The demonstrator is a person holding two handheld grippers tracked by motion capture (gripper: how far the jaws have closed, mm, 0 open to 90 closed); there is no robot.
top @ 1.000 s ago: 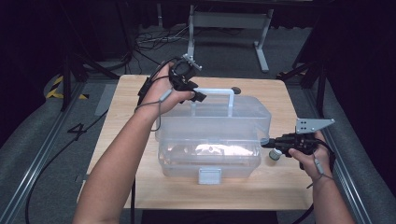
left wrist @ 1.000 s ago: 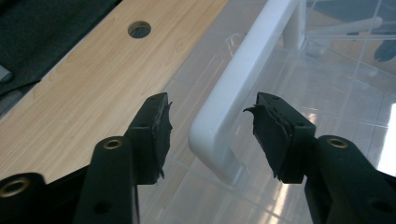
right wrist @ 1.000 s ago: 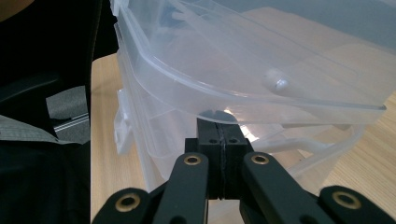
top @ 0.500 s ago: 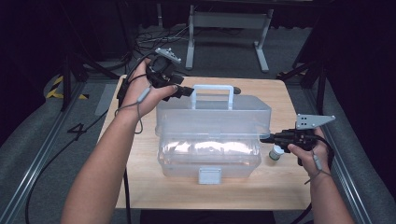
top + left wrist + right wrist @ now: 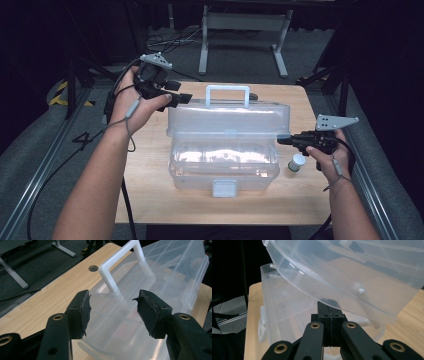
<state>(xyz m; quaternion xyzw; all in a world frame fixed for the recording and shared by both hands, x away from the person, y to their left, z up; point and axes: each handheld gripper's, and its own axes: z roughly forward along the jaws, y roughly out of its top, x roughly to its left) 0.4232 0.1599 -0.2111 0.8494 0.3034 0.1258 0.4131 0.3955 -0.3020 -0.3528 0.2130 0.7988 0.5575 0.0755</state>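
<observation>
Clear plastic storage box (image 5: 224, 160) sits mid-worktop, latch tab (image 5: 224, 188) facing the person. Its lid (image 5: 227, 118) is raised off the front rim and tilted up, hinged along the far side; white carry handle (image 5: 227, 95) stands upright on top of the lid. Box base looks empty as far as the clear walls show.

Right hand-held gripper (image 5: 284, 141): jaws pressed fully together, nothing visible between the pads. Tip lies at the lid's right end, tucked beneath the raised lid edge in the right gripper view (image 5: 329, 308); contact with the lid is likely but not certain. Points level, toward the box.

Left hand-held gripper (image 5: 184, 97): jaws wide, nothing between the pads. Jaws have just been opening a little, then easing back slightly. It hovers at the far left corner of the lid, just left of the handle, apart from it. In the left gripper view (image 5: 112, 307) the handle (image 5: 117, 272) and lid lie beyond the open pads.

Small white-capped jar (image 5: 297, 162) stands on the worktop (image 5: 150, 150) just right of the box, below the right gripper. Light wood worktop.
</observation>
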